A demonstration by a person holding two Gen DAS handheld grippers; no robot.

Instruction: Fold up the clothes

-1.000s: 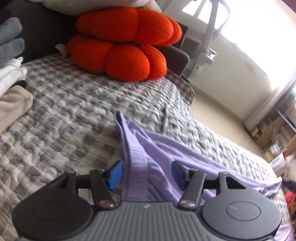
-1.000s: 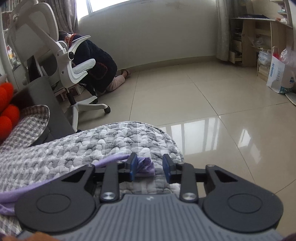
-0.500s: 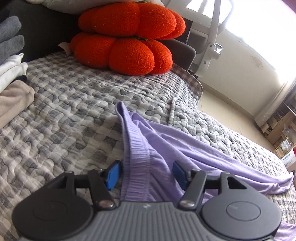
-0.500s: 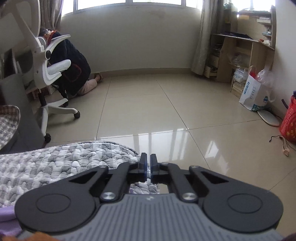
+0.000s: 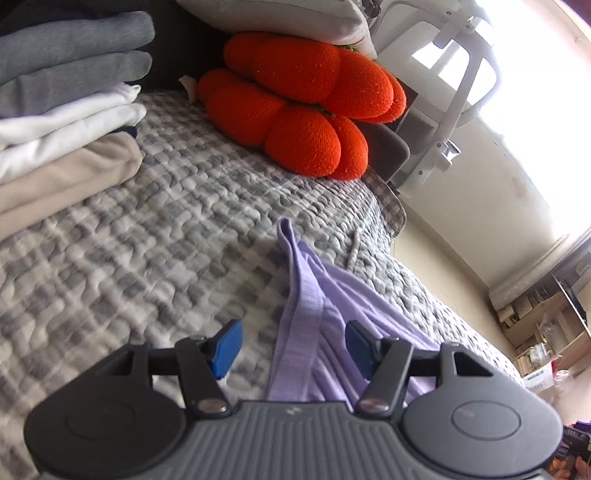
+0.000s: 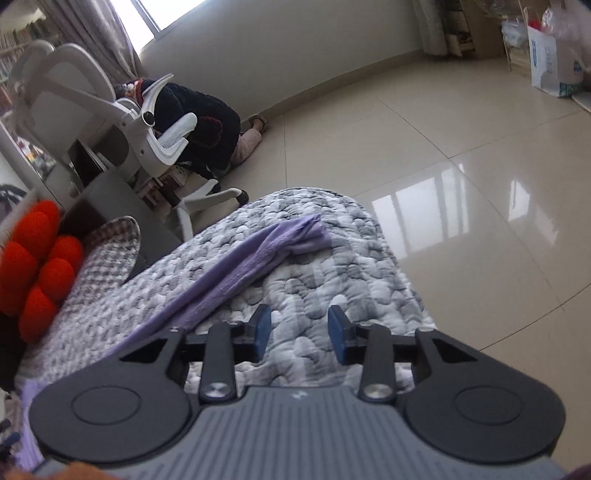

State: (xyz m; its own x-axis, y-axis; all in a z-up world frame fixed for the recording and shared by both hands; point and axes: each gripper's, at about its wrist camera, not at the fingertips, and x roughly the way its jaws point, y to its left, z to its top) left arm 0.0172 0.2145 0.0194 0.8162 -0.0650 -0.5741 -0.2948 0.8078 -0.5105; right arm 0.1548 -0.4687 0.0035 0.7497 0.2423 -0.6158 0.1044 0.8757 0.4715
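You're over the bed, covered by a grey-and-white quilt that fills most of both views. Tiled floor beyond the bed's edge, with a white office chair at the window side. At the head end sit orange pumpkin-shaped cushions under a pale pillow. A stack of folded clothes sits on the quilt at far left: grey on top, white, then beige. The lilac garment lies unfolded on the quilt, stretched long toward the bed's rounded corner, its far end bunched there. Your left gripper has its jaws wide apart, straddling the garment's ribbed band without clamping it. Your right gripper also has its jaws apart, holding nothing, above bare quilt just beside the garment's edge.
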